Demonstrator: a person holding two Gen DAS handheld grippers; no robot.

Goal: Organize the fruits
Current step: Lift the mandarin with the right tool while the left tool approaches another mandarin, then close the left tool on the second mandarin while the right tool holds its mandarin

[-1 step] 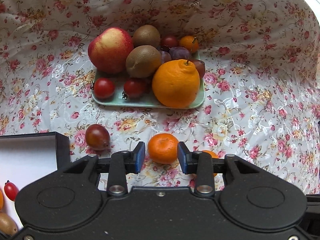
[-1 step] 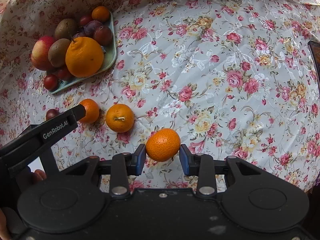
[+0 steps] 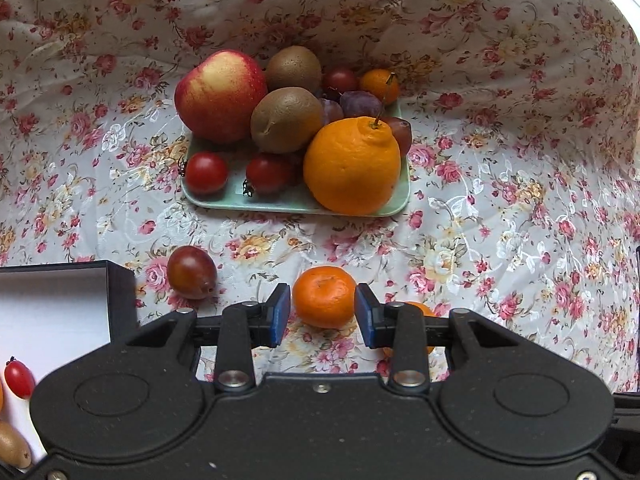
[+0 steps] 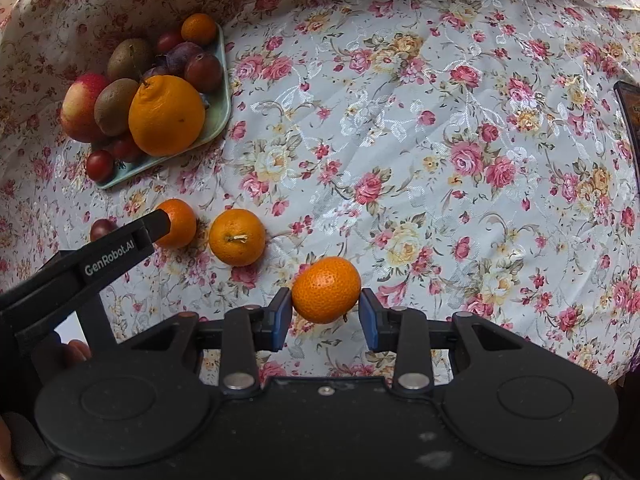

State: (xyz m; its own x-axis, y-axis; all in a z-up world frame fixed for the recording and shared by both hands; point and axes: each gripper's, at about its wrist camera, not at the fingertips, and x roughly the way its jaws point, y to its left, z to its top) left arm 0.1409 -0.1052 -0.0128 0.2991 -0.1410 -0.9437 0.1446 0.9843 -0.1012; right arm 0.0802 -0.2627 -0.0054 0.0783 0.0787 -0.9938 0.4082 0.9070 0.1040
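Observation:
My left gripper [image 3: 323, 314] is open and low over the floral cloth, with a small mandarin [image 3: 324, 296] between its blue pads and slim gaps on both sides. A second mandarin [image 3: 416, 308] peeks from behind its right finger. My right gripper [image 4: 325, 316] is open around another mandarin [image 4: 326, 290], which meets the left pad and sits just off the right one. In the right wrist view one of the left gripper's fingers [image 4: 120, 248] reaches to a mandarin [image 4: 178, 224], and a third mandarin [image 4: 237, 237] lies between the two grippers.
A green tray [image 3: 280, 204] holds an apple, kiwis, plums, cherry tomatoes and a big orange [image 3: 352, 168]. A dark plum [image 3: 192, 272] lies loose on the cloth. A white box with a black rim [image 3: 120, 300] at left holds a cherry tomato [image 3: 18, 374]. A dark object [image 4: 628, 112] is at the right edge.

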